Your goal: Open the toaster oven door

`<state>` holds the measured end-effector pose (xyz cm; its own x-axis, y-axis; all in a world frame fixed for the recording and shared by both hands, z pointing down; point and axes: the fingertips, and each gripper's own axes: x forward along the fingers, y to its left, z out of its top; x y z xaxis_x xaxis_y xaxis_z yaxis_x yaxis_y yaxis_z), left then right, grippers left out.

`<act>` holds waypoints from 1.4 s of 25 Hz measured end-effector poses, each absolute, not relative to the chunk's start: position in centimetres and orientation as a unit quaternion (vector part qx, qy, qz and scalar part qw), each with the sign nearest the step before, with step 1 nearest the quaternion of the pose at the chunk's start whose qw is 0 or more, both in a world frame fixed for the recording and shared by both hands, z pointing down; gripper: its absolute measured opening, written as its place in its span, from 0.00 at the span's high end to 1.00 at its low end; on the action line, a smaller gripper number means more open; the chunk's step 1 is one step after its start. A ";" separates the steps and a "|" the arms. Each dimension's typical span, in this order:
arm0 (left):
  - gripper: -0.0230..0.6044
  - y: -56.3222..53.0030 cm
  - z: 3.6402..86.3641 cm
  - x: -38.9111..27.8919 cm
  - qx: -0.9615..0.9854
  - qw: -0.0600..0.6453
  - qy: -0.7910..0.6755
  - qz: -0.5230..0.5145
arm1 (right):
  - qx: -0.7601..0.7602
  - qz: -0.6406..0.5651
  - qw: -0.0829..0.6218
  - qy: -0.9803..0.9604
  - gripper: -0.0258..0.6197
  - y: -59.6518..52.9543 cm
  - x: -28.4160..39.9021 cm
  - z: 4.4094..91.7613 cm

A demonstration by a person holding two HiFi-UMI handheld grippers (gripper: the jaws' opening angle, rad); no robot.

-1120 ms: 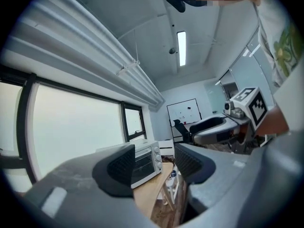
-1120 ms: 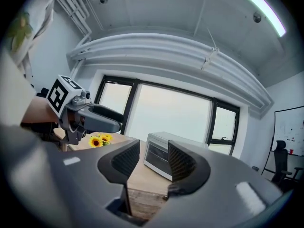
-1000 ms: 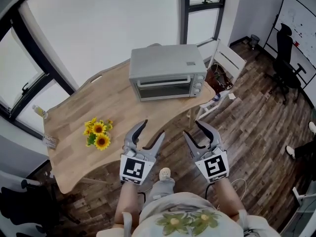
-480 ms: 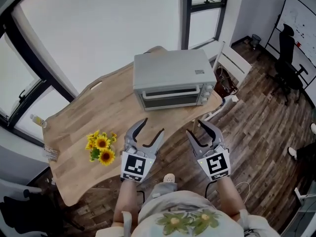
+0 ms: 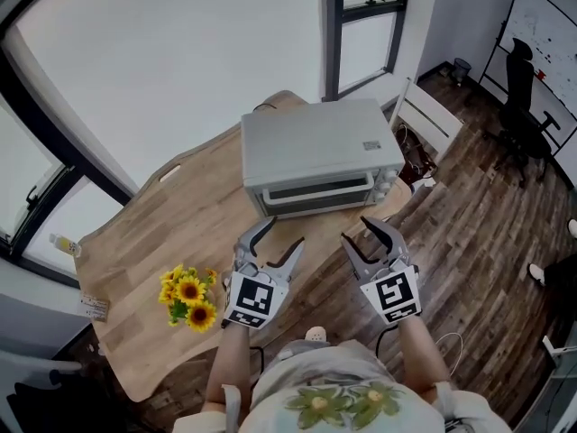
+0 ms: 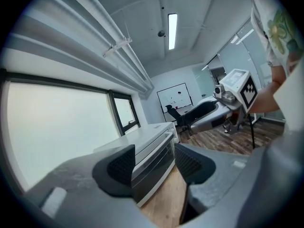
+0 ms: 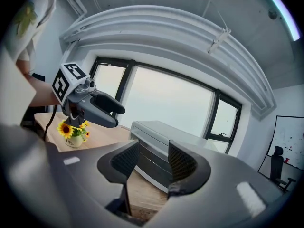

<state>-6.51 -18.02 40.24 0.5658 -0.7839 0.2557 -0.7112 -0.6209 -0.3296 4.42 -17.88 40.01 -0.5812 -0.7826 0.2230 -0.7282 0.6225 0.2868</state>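
A silver toaster oven (image 5: 317, 154) stands at the right end of the wooden table (image 5: 189, 215), door shut, handle bar (image 5: 315, 194) across the top of the glass, knobs at its right. My left gripper (image 5: 279, 239) hovers open over the table edge in front of the oven. My right gripper (image 5: 370, 234) is open too, just off the table edge near the oven's front right corner. Neither touches the oven. In the left gripper view the oven (image 6: 152, 148) shows between the pads; in the right gripper view the oven (image 7: 159, 148) lies beyond the open jaws.
A small pot of sunflowers (image 5: 189, 298) sits on the table's left part. A white chair (image 5: 428, 114) stands right of the oven, an office chair (image 5: 518, 106) and a whiteboard (image 5: 548, 21) further right. Large windows run behind the table. Cables hang by the table's right end.
Both grippers have moved forward toward the oven and a little lower, still open. The oven and table sit larger and closer in the head view.
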 end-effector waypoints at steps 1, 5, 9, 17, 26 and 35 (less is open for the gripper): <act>0.55 -18.5 40.7 -6.6 -0.880 0.092 0.422 -0.195 | 0.427 -0.081 0.170 -0.885 0.68 -18.4 4.3 40.4; 0.55 -20.3 42.7 -6.5 -0.882 0.084 0.408 -0.221 | 0.425 -0.083 0.196 -0.880 0.68 -20.5 4.2 41.8; 0.55 -22.0 44.3 -6.3 -0.878 0.079 0.394 -0.260 | 0.421 -0.090 0.226 -0.874 0.66 -22.5 4.6 43.2; 0.55 -24.3 47.0 -6.5 -0.872 0.070 0.372 -0.311 | 0.385 -0.122 0.304 -0.863 0.64 -25.8 4.0 45.4; 0.55 -26.4 49.1 -6.7 -0.857 0.092 0.340 -0.377 | 0.328 -0.180 0.401 -0.836 0.64 -28.4 3.2 48.1; 0.58 -27.0 50.7 -5.8 -0.841 0.129 0.325 -0.413 | 0.311 -0.194 0.443 -0.818 0.69 -29.6 2.7 49.8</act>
